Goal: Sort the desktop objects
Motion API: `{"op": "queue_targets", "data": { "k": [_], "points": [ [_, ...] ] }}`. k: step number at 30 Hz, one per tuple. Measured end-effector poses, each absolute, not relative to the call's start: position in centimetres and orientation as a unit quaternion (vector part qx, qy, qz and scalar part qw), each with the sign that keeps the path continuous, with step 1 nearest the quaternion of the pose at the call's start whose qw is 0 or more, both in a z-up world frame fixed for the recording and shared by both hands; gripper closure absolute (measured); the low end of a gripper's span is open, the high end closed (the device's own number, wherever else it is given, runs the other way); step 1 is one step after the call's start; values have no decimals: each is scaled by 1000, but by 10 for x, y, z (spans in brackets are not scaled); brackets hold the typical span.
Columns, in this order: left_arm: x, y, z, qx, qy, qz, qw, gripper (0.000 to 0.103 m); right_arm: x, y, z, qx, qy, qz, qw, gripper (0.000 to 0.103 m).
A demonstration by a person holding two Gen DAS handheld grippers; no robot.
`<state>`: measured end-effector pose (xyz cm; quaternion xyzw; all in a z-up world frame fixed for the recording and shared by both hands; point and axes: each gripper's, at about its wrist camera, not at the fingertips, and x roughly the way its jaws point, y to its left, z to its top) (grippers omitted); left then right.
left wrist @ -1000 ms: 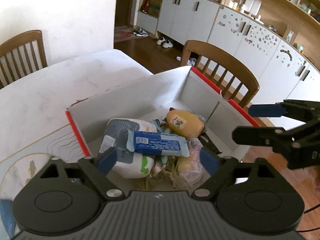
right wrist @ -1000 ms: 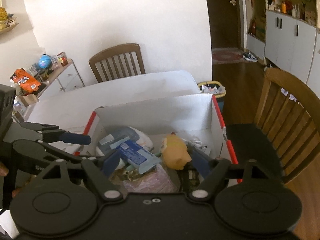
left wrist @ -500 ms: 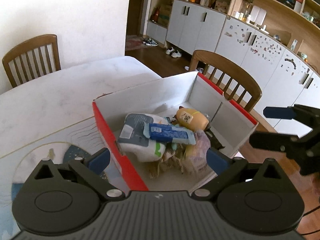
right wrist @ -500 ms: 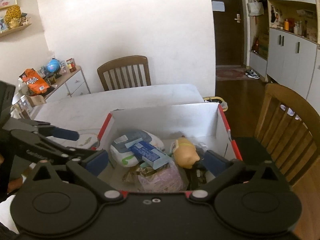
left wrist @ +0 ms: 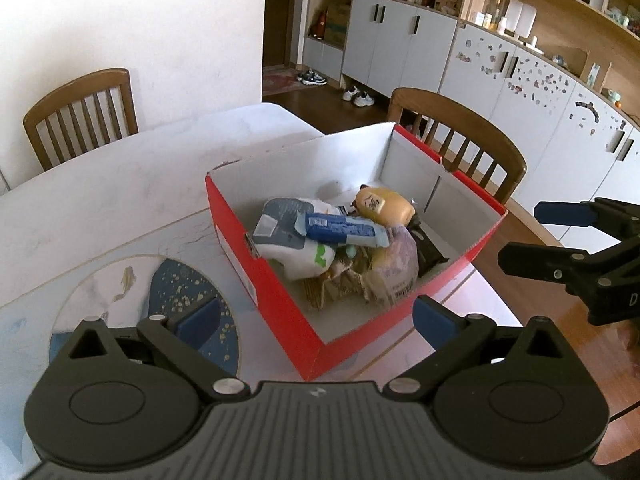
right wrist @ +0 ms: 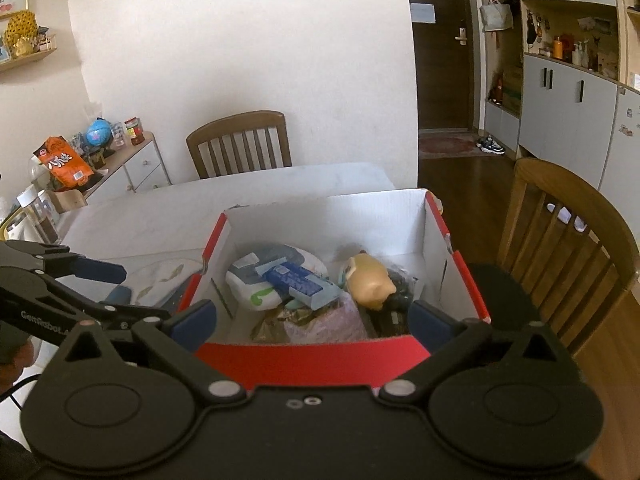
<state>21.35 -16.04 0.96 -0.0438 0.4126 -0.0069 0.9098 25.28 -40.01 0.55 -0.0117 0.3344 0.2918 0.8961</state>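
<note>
White wall point(right wrist: 240, 40), wooden chairs point(left wrist: 80, 116), grey cabinets point(left wrist: 400, 52), dark wood floor point(right wrist: 460, 168).

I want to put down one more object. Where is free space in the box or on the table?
Free: the box floor by the near corner, and the white table behind the red box. Crowded: the box middle, around the blue bar.

Box at the bench corner, chairs behind

The box point(left wrist: 276, 300) stands on the bench point(left wrist: 120, 200) near its corner, a mat point(left wrist: 120, 292) to its left. In it a wrapped bar point(left wrist: 344, 230) lies across a pouch point(left wrist: 296, 252), a plush toy point(left wrist: 384, 208) behind. Chairs point(left wrist: 460, 132) stand beyond
</note>
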Motion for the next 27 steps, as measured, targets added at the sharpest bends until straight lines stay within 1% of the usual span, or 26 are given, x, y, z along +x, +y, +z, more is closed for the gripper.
{"op": "queue_targets", "data": {
  "k": [27],
  "points": [
    [206, -167, 6, -63, 417, -24, 906, 0, 237, -403, 1, 6, 347, 287, 893, 0]
  ]
}}
